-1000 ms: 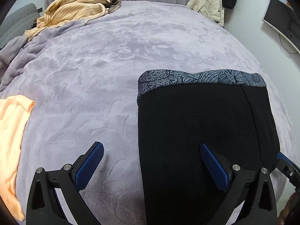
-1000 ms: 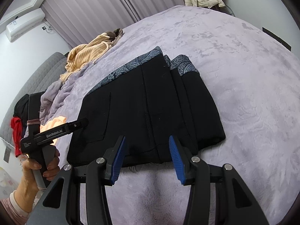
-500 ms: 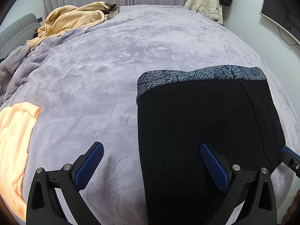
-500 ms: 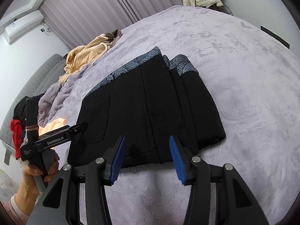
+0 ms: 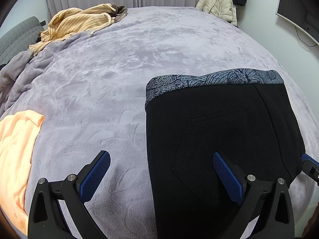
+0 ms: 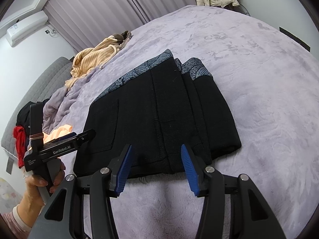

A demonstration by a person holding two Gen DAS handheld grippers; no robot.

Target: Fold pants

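Black pants (image 5: 219, 131) with a grey patterned waistband (image 5: 213, 78) lie folded in a compact stack on the lilac bed cover; in the right wrist view the pants (image 6: 157, 115) show stacked layers. My left gripper (image 5: 161, 169) is open and empty, held above the stack's near left edge. My right gripper (image 6: 155, 165) is open and empty, just off the stack's near edge. The left gripper (image 6: 83, 137) also shows in the right wrist view, at the stack's left side.
The lilac bed cover (image 5: 119, 63) fills both views. A peach garment (image 5: 14, 151) lies at the left. A yellow striped garment (image 5: 79, 22) lies at the far left corner. A cream jacket (image 5: 219, 2) hangs beyond the bed. A monitor (image 5: 297, 10) is on the right wall.
The left gripper has pulled back and up slightly, so the pants sit lower in its view. The right gripper has barely moved. Both stay open.
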